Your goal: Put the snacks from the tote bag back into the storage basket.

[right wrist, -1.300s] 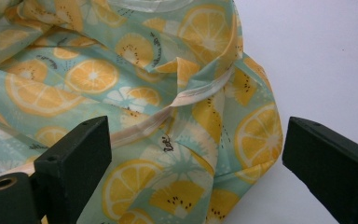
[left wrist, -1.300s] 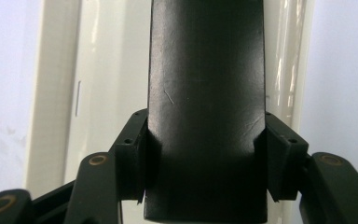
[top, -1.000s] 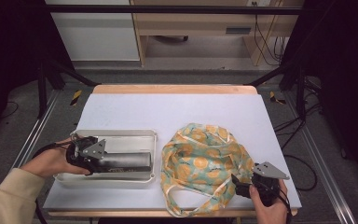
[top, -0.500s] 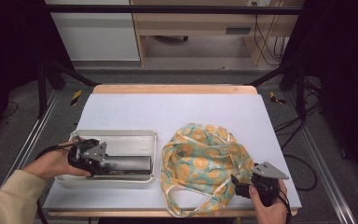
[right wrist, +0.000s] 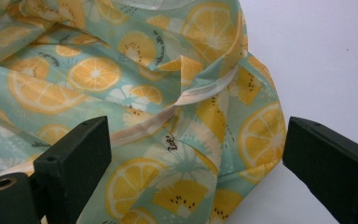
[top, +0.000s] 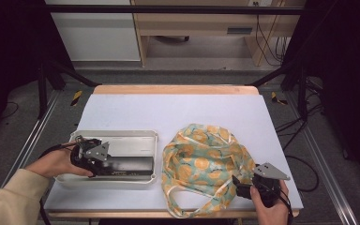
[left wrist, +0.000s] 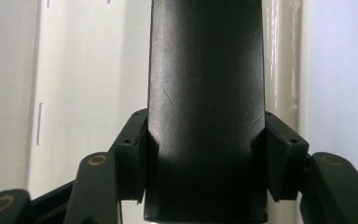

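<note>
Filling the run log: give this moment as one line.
left gripper: shut on black bar in metal tray | right gripper: open over citrus-print bag

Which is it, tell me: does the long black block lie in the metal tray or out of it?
In. The long black block lies inside the metal tray, along its near wall, with the left claw shut on one end.

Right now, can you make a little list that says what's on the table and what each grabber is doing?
table: white top
tray: white, on the table's left side
black block: lies in the tray
left gripper: shut on the black block
cloth: crumpled, orange-slice print, on the right
right gripper: open, jaws either side of the cloth's edge
</note>
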The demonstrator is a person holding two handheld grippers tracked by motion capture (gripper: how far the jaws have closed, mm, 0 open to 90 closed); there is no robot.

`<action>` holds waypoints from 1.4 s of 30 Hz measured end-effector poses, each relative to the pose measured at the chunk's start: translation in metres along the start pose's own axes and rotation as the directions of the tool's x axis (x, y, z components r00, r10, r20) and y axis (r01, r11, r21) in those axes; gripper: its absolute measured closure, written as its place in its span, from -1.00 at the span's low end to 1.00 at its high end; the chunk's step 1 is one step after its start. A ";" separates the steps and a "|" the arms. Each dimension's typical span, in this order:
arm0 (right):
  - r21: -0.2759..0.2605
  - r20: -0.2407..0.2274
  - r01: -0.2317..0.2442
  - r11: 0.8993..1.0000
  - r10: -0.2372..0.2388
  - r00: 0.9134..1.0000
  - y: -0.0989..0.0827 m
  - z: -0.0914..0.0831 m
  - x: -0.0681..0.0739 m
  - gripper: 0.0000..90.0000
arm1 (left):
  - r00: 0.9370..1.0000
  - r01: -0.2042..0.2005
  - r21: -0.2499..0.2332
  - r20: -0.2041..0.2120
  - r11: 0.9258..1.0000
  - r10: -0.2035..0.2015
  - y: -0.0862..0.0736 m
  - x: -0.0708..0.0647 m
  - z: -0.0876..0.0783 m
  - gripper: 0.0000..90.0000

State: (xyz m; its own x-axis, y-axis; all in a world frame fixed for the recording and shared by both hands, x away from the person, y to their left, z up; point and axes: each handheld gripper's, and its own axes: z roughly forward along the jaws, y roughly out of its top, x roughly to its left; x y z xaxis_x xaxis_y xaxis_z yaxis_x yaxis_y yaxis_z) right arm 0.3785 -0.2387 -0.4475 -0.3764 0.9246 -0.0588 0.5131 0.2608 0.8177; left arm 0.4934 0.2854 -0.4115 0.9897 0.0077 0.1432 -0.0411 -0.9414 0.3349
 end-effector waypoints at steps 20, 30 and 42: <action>0.009 -0.005 0.000 1.000 0.000 1.000 0.000 0.002 0.000 -0.83 | 0.999 0.036 -0.022 0.041 0.999 -0.035 -0.008 0.009 0.010 -0.21; 0.004 -0.006 0.003 1.000 -0.003 1.000 0.000 0.001 0.001 -0.83 | 0.996 0.088 -0.076 -0.004 0.993 -0.088 -0.005 0.005 0.001 -0.55; 0.004 -0.008 0.000 1.000 0.000 1.000 0.000 0.001 0.002 -0.83 | 0.990 0.114 -0.124 -0.069 0.986 -0.124 0.004 0.000 -0.017 -0.69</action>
State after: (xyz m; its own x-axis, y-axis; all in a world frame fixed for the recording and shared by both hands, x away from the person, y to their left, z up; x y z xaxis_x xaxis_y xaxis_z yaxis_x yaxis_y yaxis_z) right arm 0.3788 -0.2368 -0.4481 -0.3826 0.9224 -0.0535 0.5165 0.2616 0.8153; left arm 0.4907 0.2871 -0.3947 0.9754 0.1471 0.1643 0.0558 -0.8854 0.4615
